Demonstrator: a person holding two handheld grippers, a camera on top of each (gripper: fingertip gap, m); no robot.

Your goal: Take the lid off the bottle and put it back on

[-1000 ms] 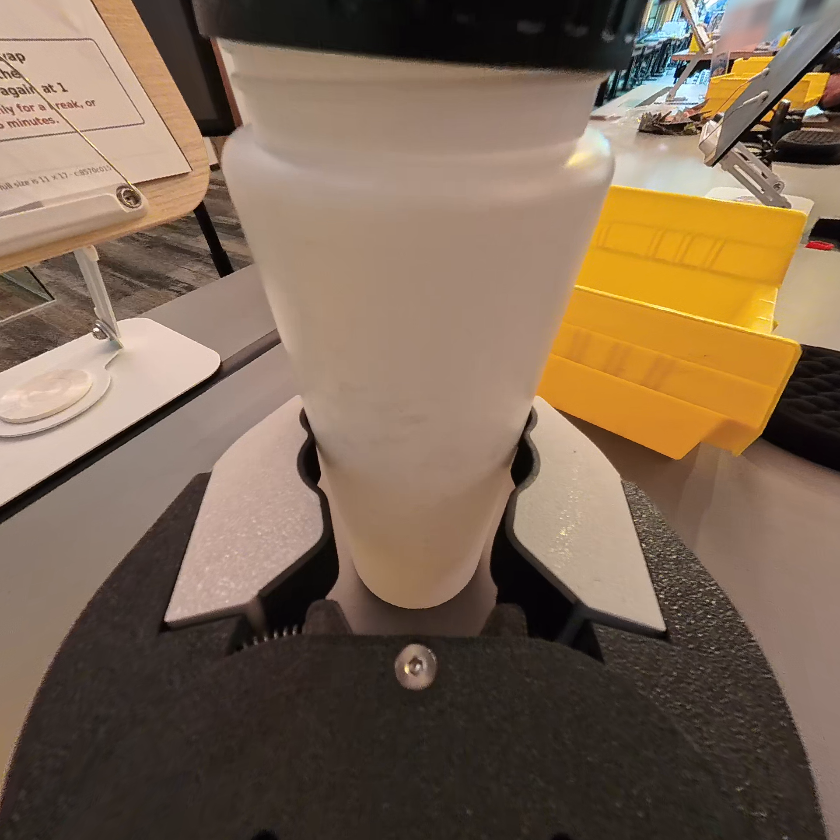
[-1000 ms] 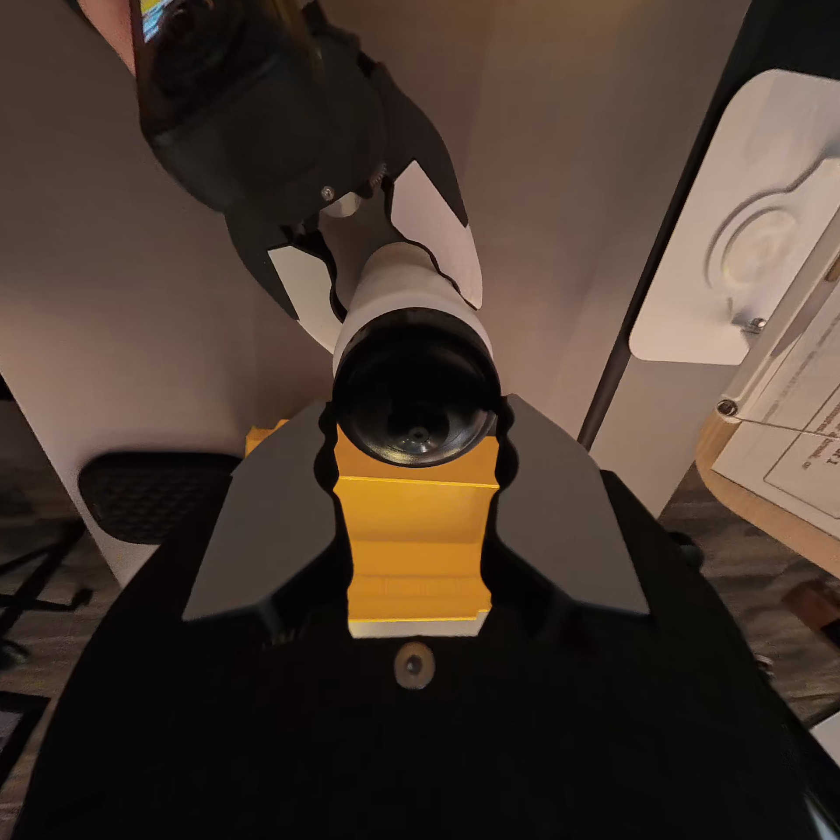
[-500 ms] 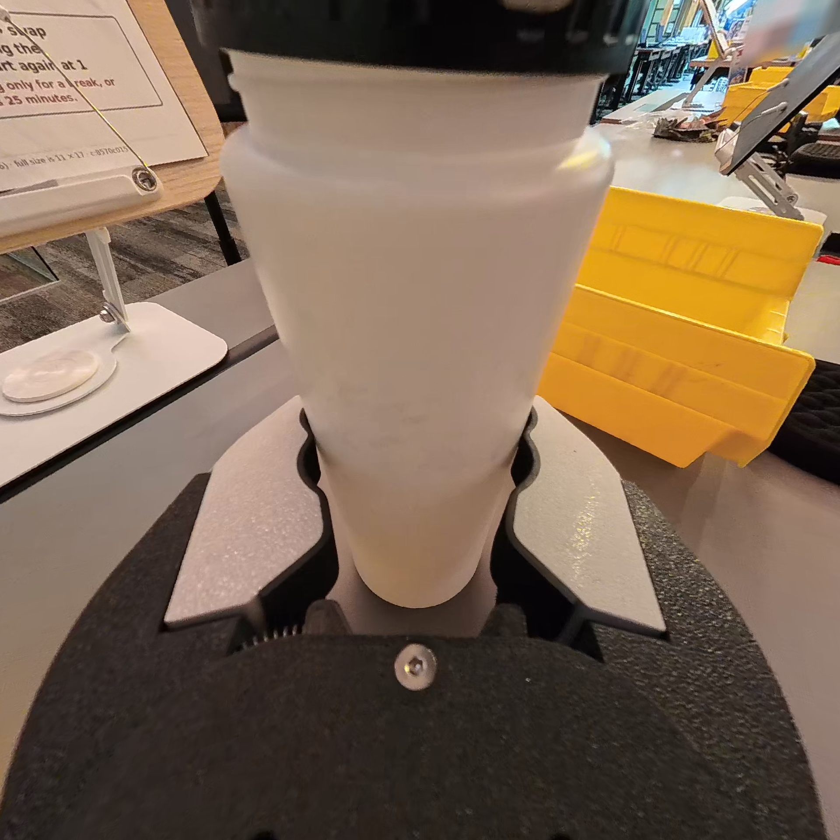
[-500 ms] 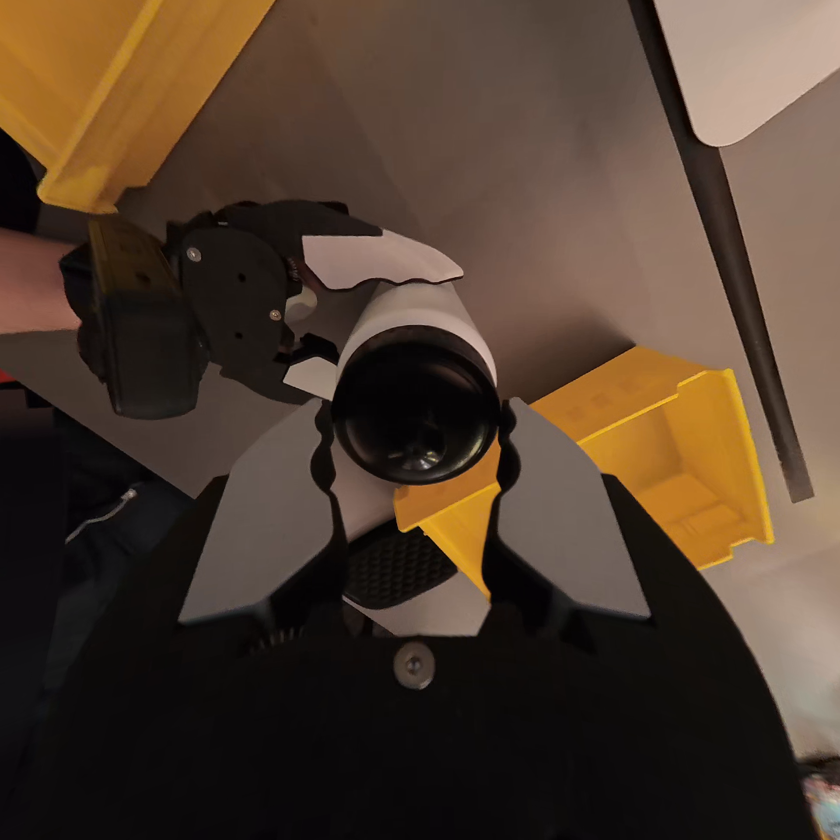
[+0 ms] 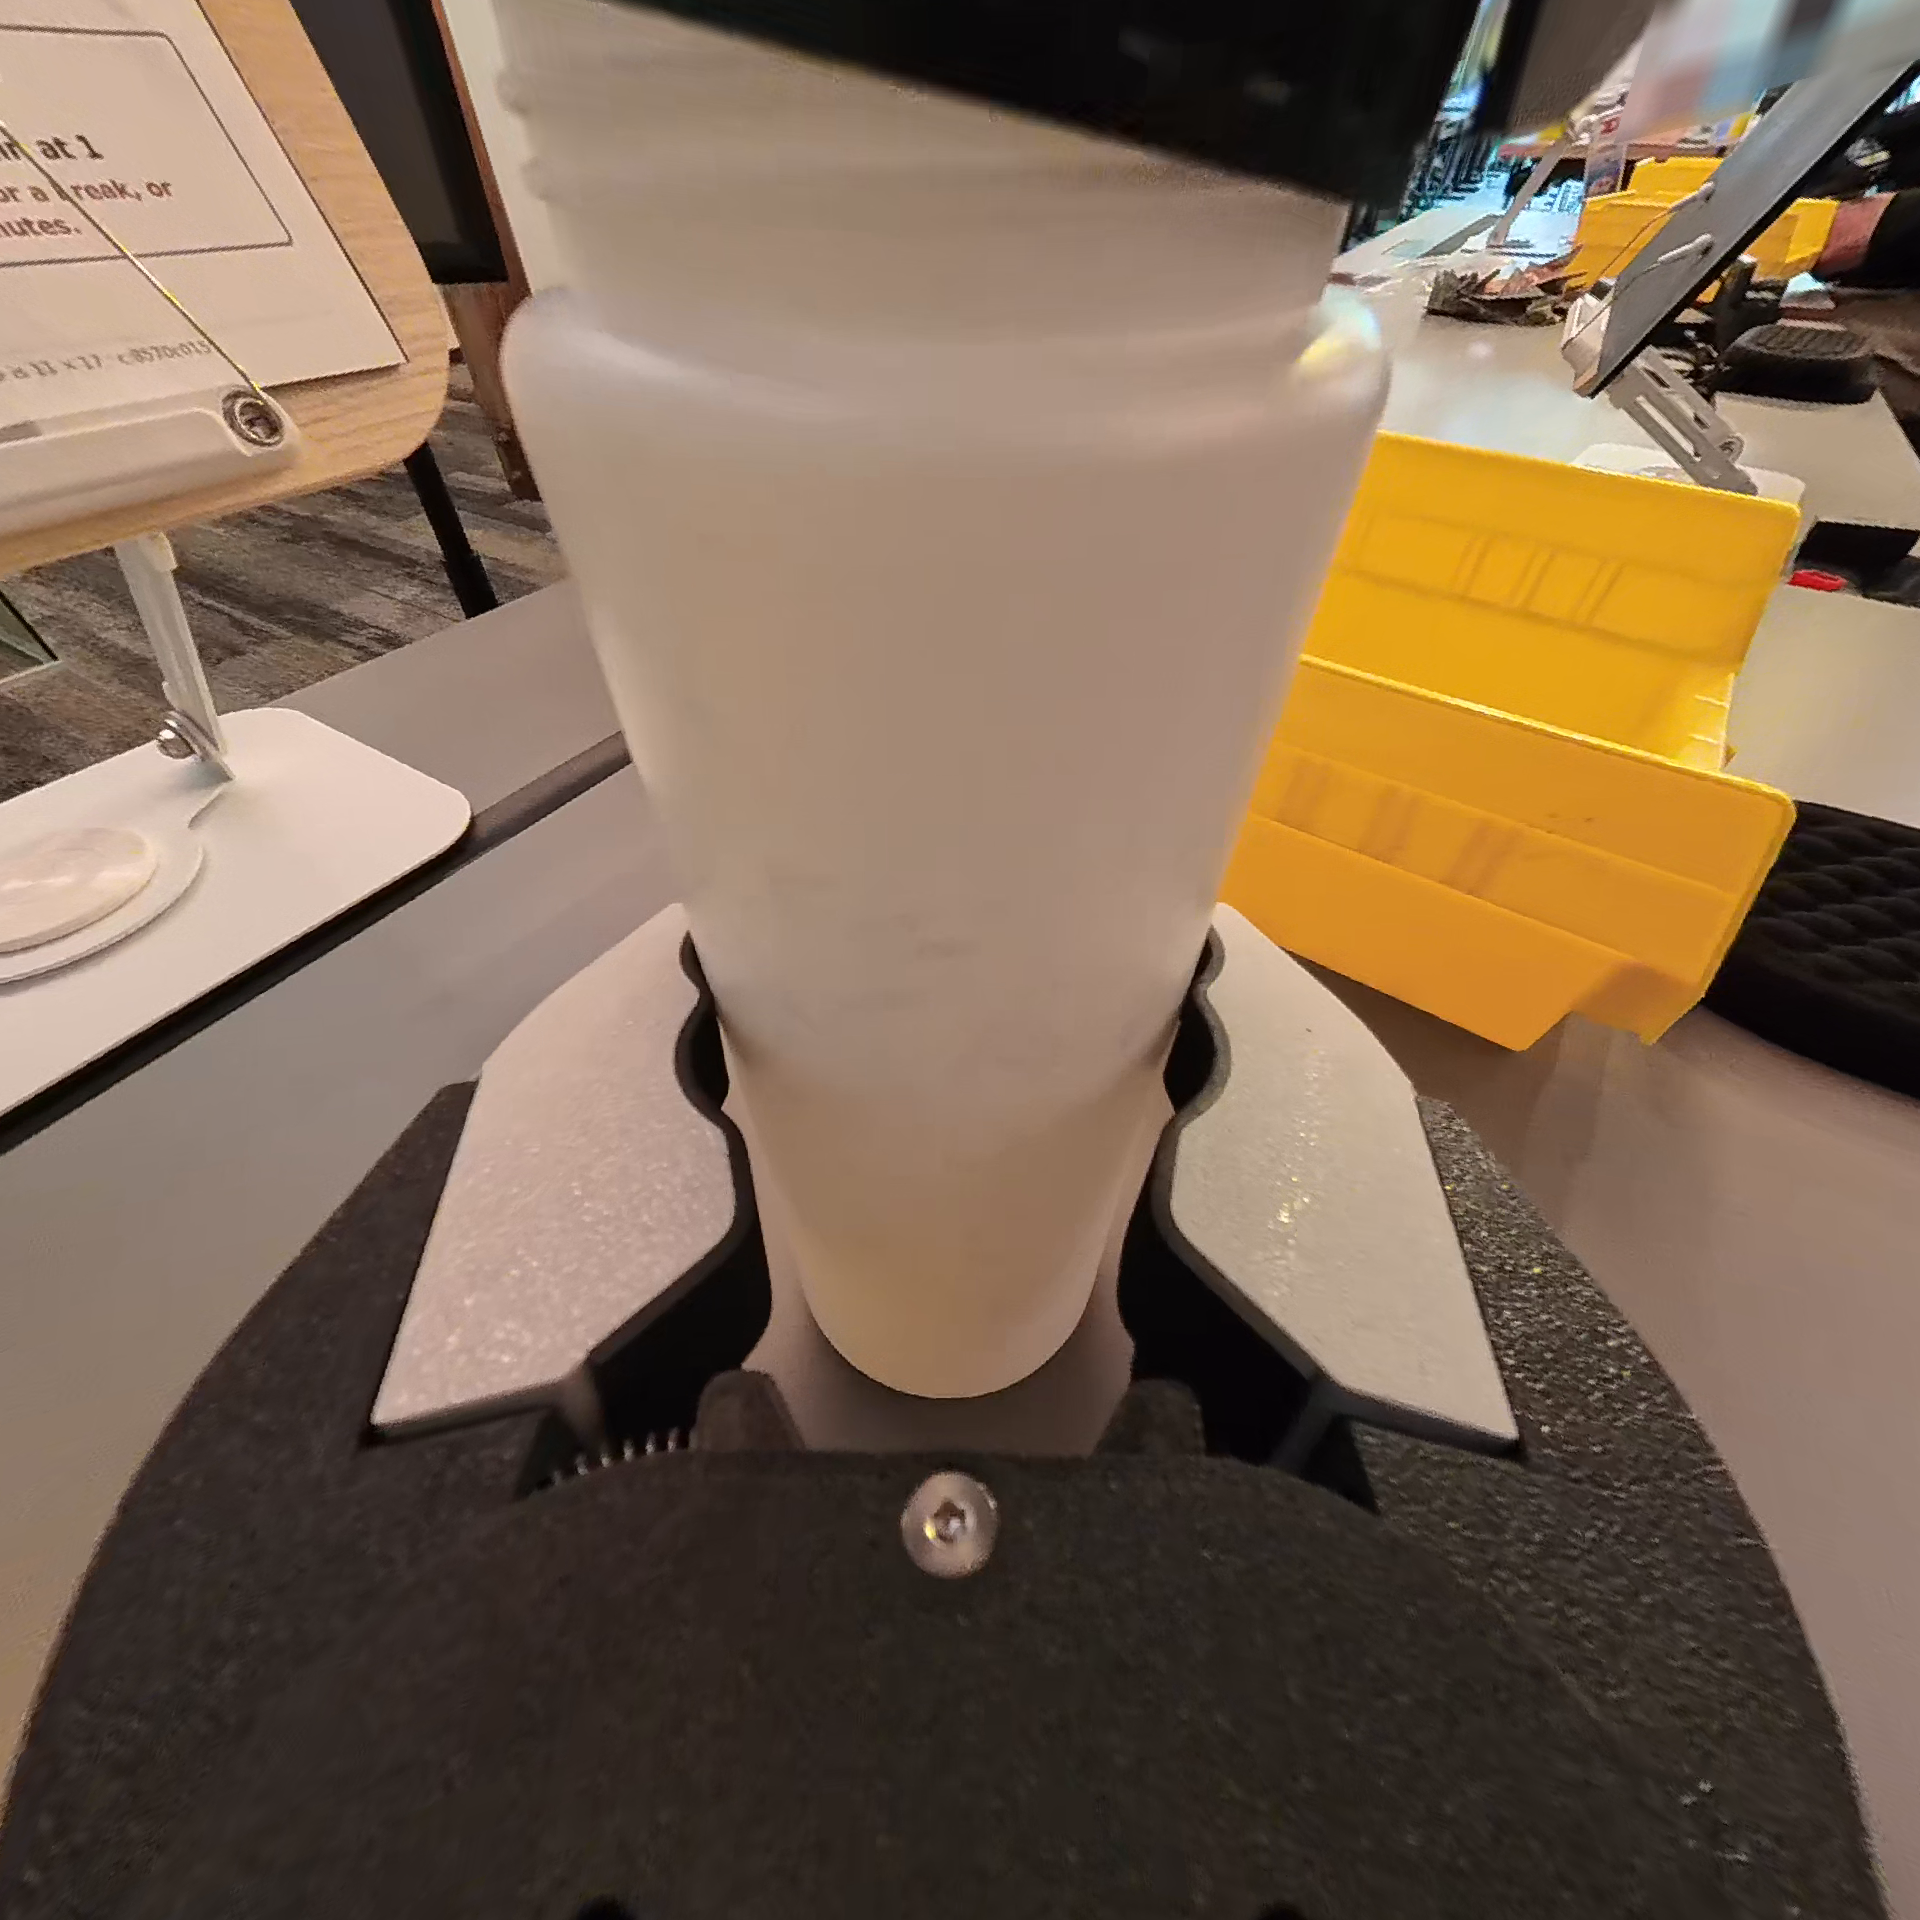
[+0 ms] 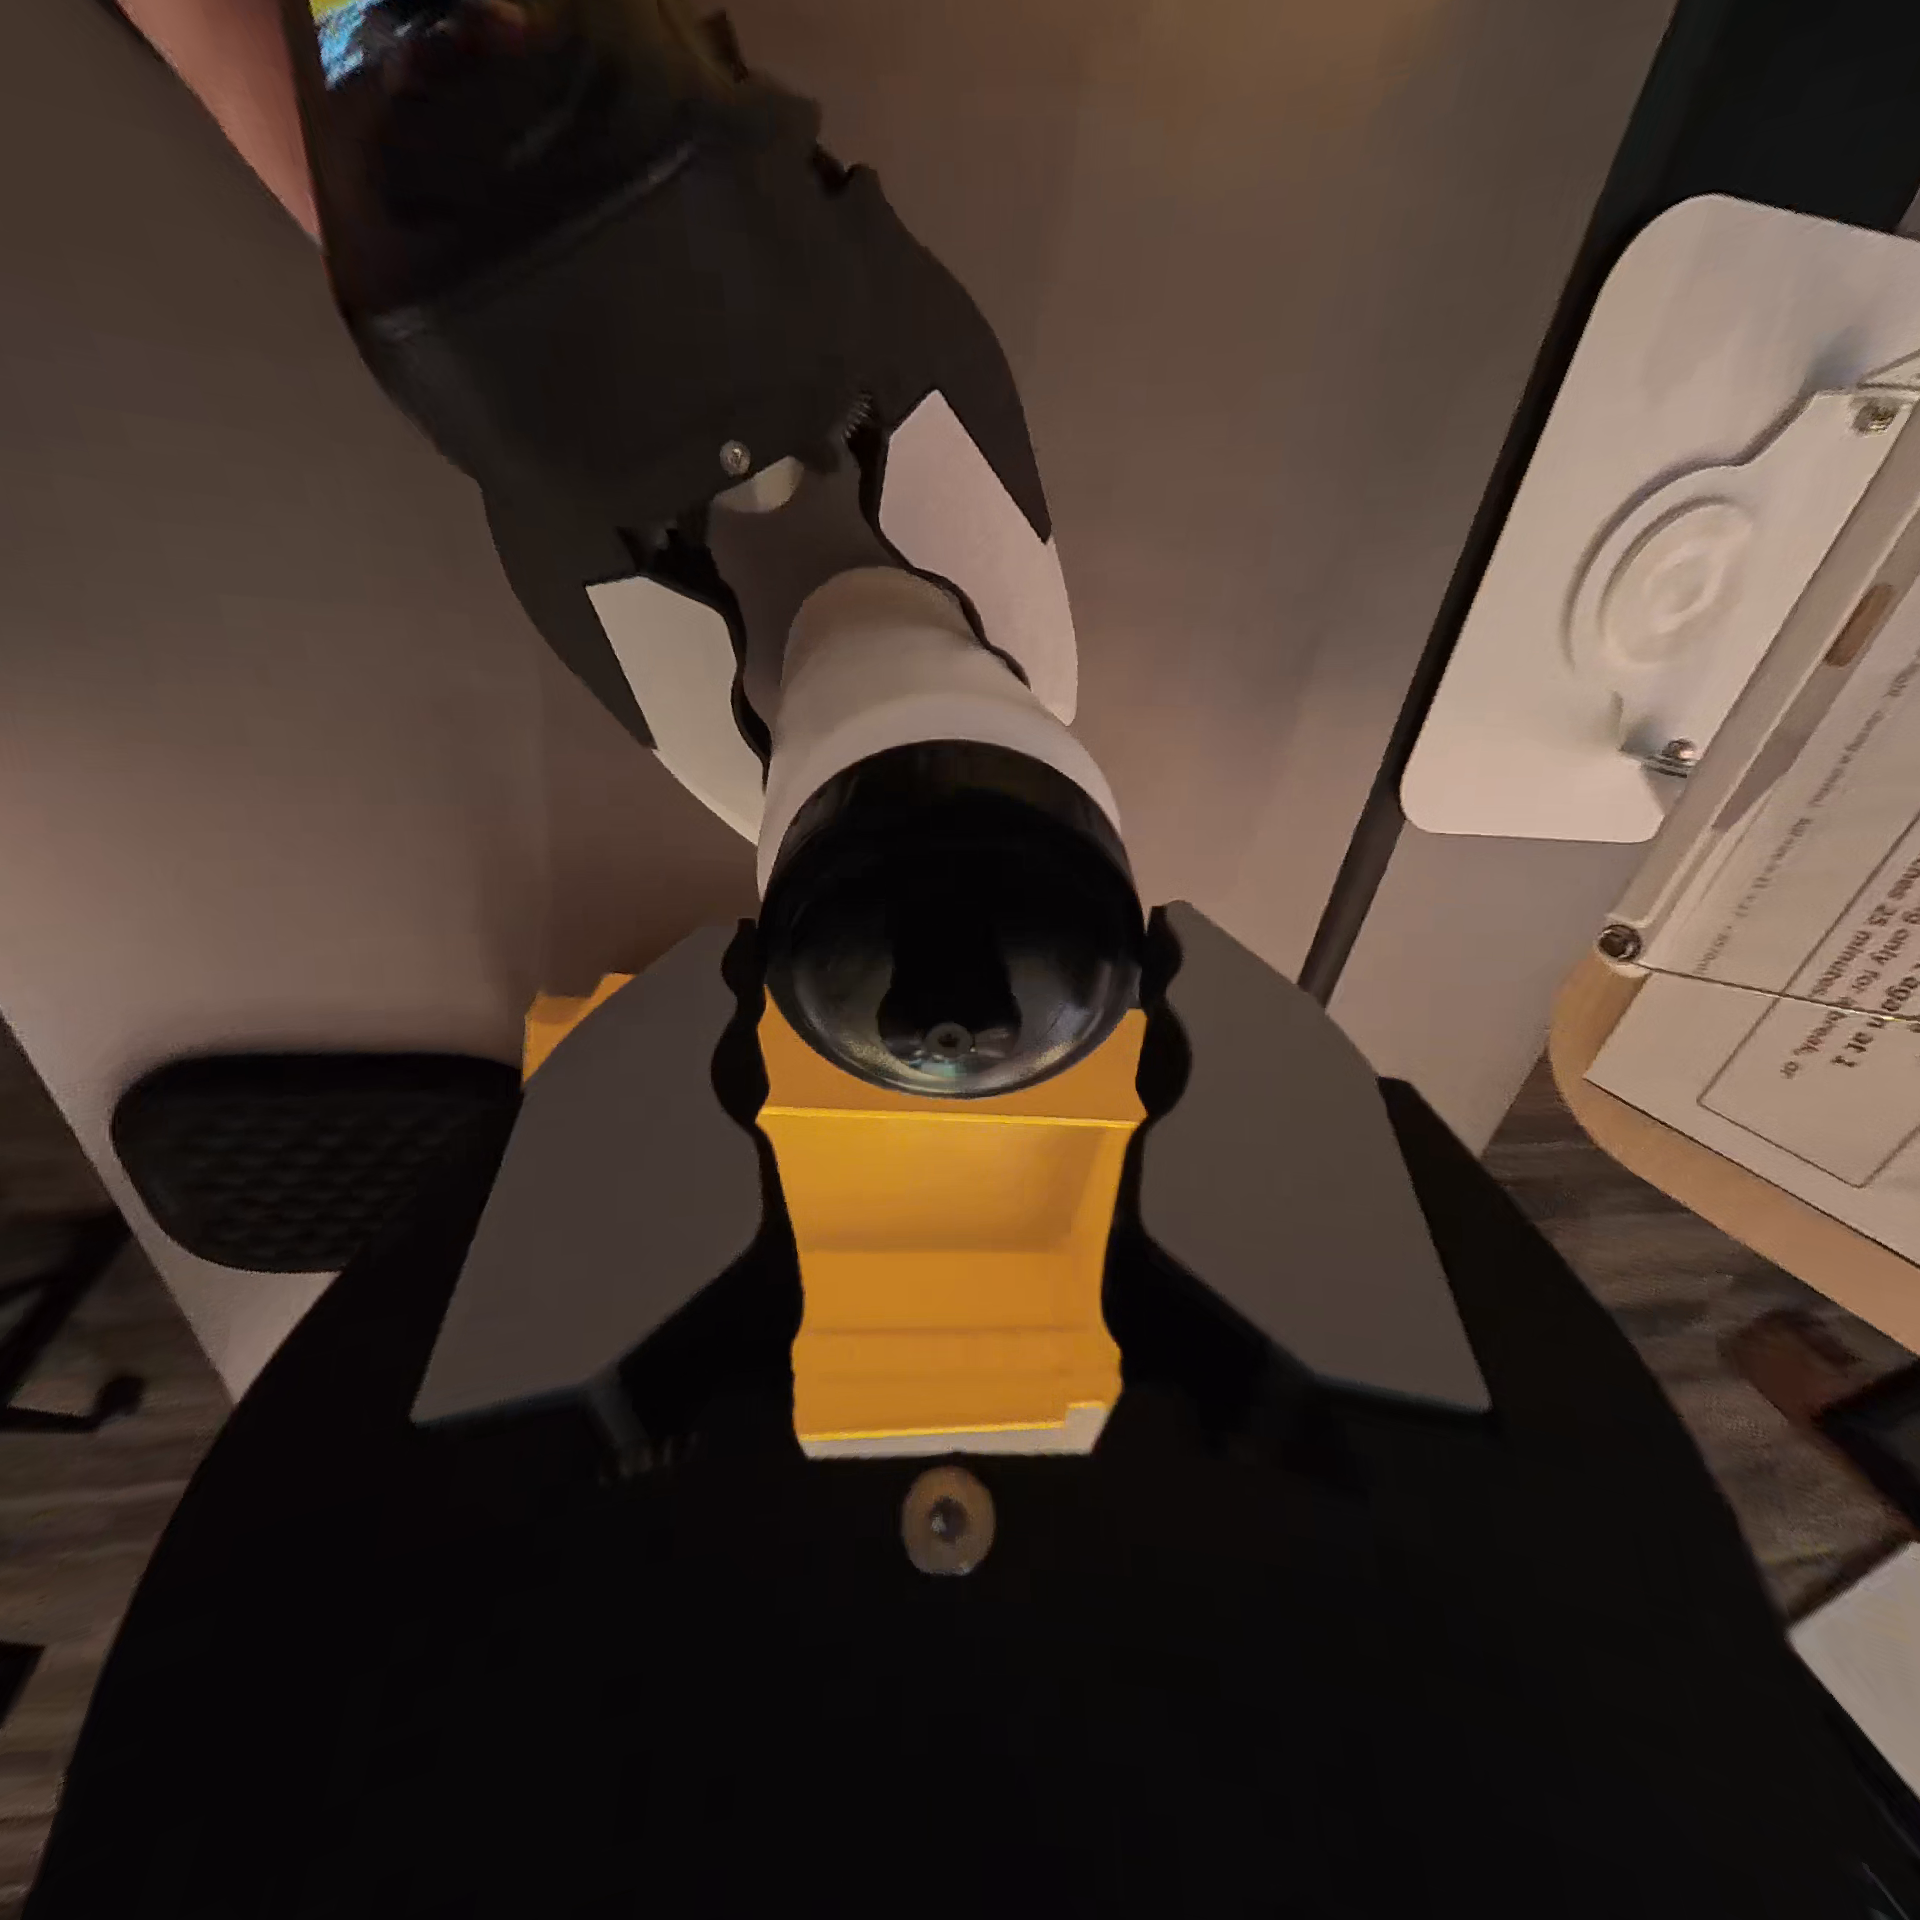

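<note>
The grey table (image 5: 260,1195) carries a yellow bin (image 5: 1507,790) lying just beyond the bottle, a black mat (image 5: 1849,935) to its side, and a white stand base (image 5: 260,821) holding a wooden board with a printed sheet (image 5: 156,208); behind it the room runs on to further tables with more yellow bins, too blurred to detail. The white bottle (image 5: 935,675) is held off the table by the left gripper (image 5: 945,1049), whose fingers are closed tight on its lower body. The black lid (image 6: 951,930) sits tilted on the bottle's neck, with the threads showing bare on one side in the left wrist view. The right gripper (image 6: 945,997) has its fingers closed against the lid's rim on both sides. Judgement: the lid is loose on the threads, either coming off or going back on; which of the two cannot be told. The next move calls for squaring the lid to the neck before any turning, or it may cross-thread.
</note>
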